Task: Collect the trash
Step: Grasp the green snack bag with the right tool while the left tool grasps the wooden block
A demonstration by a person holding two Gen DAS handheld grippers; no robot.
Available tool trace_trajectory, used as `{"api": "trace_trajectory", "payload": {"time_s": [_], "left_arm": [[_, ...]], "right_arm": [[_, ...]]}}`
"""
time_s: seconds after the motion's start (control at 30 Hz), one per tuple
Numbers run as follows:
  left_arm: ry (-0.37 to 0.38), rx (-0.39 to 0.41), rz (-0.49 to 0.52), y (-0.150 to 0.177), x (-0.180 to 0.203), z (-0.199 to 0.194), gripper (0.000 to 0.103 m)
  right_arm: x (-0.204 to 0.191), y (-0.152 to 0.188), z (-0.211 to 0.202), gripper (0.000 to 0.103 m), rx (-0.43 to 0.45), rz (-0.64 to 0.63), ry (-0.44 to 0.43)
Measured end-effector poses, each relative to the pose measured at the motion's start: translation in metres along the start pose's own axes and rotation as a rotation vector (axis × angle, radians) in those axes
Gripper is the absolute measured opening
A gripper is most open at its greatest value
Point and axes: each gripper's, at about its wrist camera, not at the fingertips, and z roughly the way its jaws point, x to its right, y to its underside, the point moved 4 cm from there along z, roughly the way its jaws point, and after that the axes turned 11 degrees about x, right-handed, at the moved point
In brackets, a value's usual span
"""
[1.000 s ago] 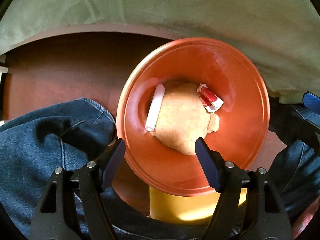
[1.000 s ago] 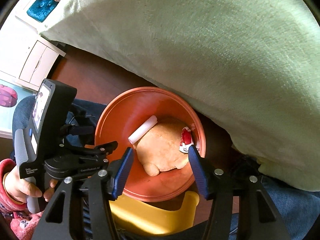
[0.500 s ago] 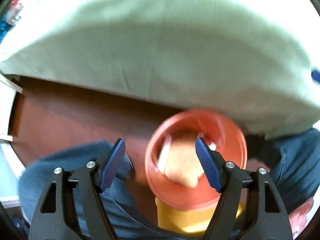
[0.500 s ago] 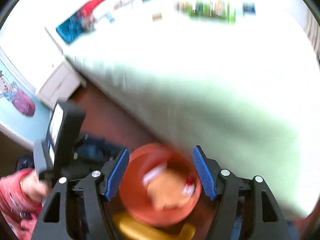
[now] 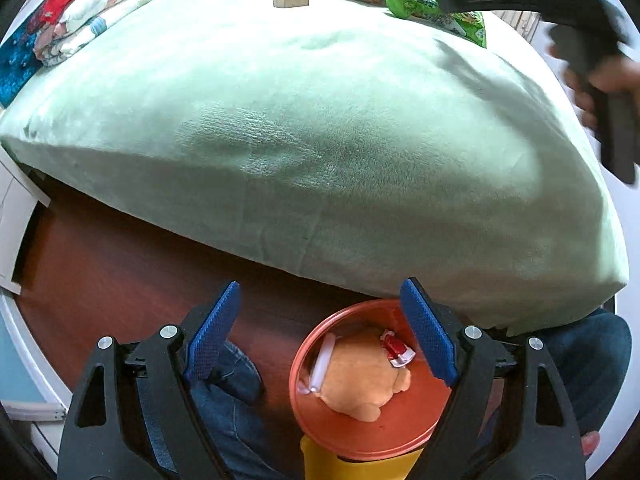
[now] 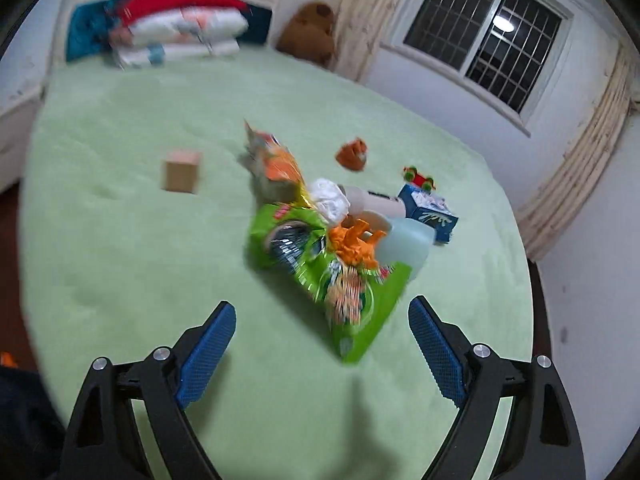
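An orange bin (image 5: 360,436) stands on the floor below the bed edge, holding an orange paper wad (image 5: 360,380), a white stick (image 5: 320,364) and a red-white wrapper (image 5: 396,350). My left gripper (image 5: 320,328) hangs high above the bin, jaws opening, nothing between them. My right gripper (image 6: 322,344) is over the green bed (image 6: 140,260), jaws opening and empty. Just beyond it lies a green snack bag (image 6: 332,272) with orange scraps (image 6: 354,246), an orange snack bag (image 6: 276,164), white crumpled tissue (image 6: 330,196) and a pale plastic bottle (image 6: 408,240).
A wooden block (image 6: 182,170), a blue tissue box (image 6: 430,210), a small orange item (image 6: 352,154) and a red-green toy (image 6: 418,176) also lie on the bed. Folded bedding (image 6: 180,28) and a brown plush (image 6: 308,34) sit at the headboard. Jeans-clad legs (image 5: 224,420) flank the bin.
Both grippers rose from the bin and opened wider. The right one swung up over the bed toward the litter pile; the left now sees the bin small below it.
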Motion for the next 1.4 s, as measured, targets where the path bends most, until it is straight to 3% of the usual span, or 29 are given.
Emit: {"api": "trace_trajectory", "payload": {"time_s": [0.1,0.13,0.23,0.4,0.8,1.1,1.3,1.4], "left_arm": [[0.001,-0.002,-0.004,-0.001,-0.001,0.0,0.08],[0.002,-0.003,-0.007,-0.002,-0.002,0.0,0.08],[0.003,0.001,-0.016,-0.003,-0.005,-0.001,0.08],[-0.003,0.008,-0.027,-0.002,-0.006,-0.007,0.08],[-0.009,0.055,-0.017,-0.016,-0.004,-0.014,0.08],[-0.027,0.176,-0.017,-0.112,-0.017,0.001,0.08],[-0.054,0.198,-0.086,-0.192,-0.024,0.052,0.08],[-0.117,0.19,-0.085,-0.225,-0.026,0.081,0.08]], "right_arm": [[-0.002,0.001,0.033,0.065,-0.076,-0.041,0.069],[0.002,0.003,0.044,0.048,-0.122,-0.039,0.112],[0.02,0.006,0.04,0.043,-0.121,0.076,0.077],[0.031,0.008,0.014,0.038,-0.077,0.139,0.039],[0.058,0.013,-0.098,0.036,0.104,0.334,-0.111],[0.071,0.019,-0.174,0.036,0.235,0.454,-0.2],[0.059,0.025,-0.19,0.036,0.268,0.452,-0.204],[0.051,0.026,-0.19,0.036,0.27,0.446,-0.222]]}}
